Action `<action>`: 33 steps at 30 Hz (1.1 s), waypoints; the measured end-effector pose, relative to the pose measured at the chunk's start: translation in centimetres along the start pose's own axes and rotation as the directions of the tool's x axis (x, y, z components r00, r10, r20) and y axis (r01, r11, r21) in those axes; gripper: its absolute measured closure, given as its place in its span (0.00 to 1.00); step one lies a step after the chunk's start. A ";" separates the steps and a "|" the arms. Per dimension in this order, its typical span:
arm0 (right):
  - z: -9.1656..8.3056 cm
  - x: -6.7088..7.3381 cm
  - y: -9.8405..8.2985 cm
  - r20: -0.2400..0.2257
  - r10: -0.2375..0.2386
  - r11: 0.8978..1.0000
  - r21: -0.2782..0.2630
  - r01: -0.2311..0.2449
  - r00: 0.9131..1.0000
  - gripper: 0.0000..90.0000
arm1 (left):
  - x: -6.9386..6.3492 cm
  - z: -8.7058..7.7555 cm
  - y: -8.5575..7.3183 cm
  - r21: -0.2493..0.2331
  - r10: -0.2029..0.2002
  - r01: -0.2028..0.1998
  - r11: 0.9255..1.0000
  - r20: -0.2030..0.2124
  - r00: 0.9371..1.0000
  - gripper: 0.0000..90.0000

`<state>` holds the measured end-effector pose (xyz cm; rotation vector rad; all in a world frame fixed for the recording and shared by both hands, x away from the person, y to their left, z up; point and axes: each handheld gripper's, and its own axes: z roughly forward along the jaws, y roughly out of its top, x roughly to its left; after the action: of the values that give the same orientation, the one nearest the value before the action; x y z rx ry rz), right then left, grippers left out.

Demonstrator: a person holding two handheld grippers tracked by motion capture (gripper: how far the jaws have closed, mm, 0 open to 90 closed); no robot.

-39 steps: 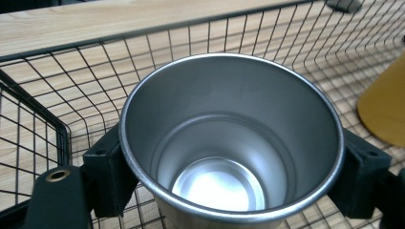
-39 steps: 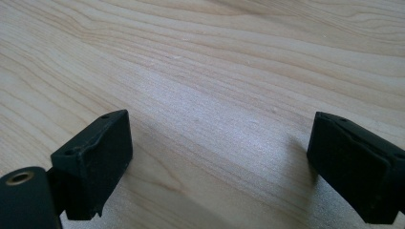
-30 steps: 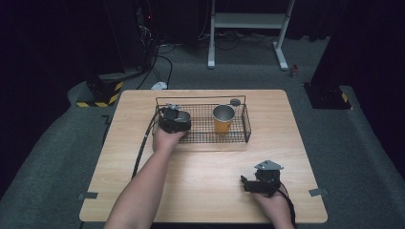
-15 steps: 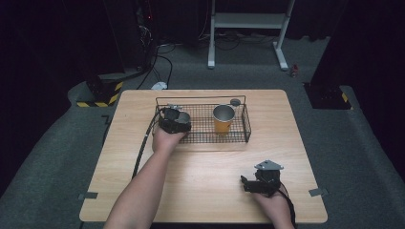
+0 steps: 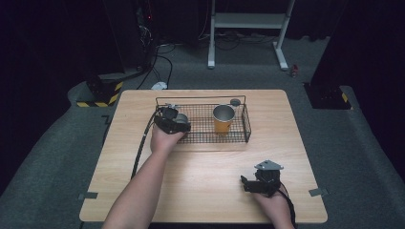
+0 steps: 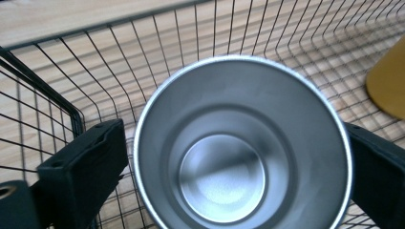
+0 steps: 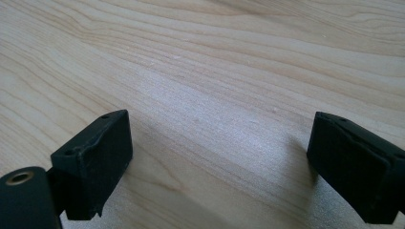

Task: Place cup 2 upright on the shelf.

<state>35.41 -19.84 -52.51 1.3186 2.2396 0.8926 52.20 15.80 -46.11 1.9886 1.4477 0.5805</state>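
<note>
A wire basket (image 5: 243,125) stands at the back middle of the wooden table (image 5: 205,171). My left gripper (image 5: 173,120) reaches into the basket's left end, shut on a steel cup (image 5: 181,118). In the left gripper view the steel cup (image 6: 241,148) is upright with its empty inside showing, and a black jaw presses each side of it just above the basket's mesh floor (image 6: 267,52). A yellow cup with a steel inside (image 5: 223,119) stands upright in the basket's right half. My right gripper (image 5: 247,184) rests near the table's front right, open (image 7: 219,162) over bare wood.
A small dark round thing (image 5: 235,101) sits at the basket's back right rim. The yellow cup (image 6: 388,83) is close on the right of the steel cup. Beyond the table are a white stand (image 5: 248,21) and cables on grey carpet.
</note>
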 end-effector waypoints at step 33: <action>0.0 0.0 0.0 0.000 0.000 1.000 0.000 0.000 1.000 0.09 | -0.8 -3.5 1.5 -0.127 0.041 -0.038 0.991 0.014 0.999 0.01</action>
<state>35.41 -19.84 -52.51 1.3188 2.2394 0.8928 50.67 15.41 -42.53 1.9221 1.3307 0.6549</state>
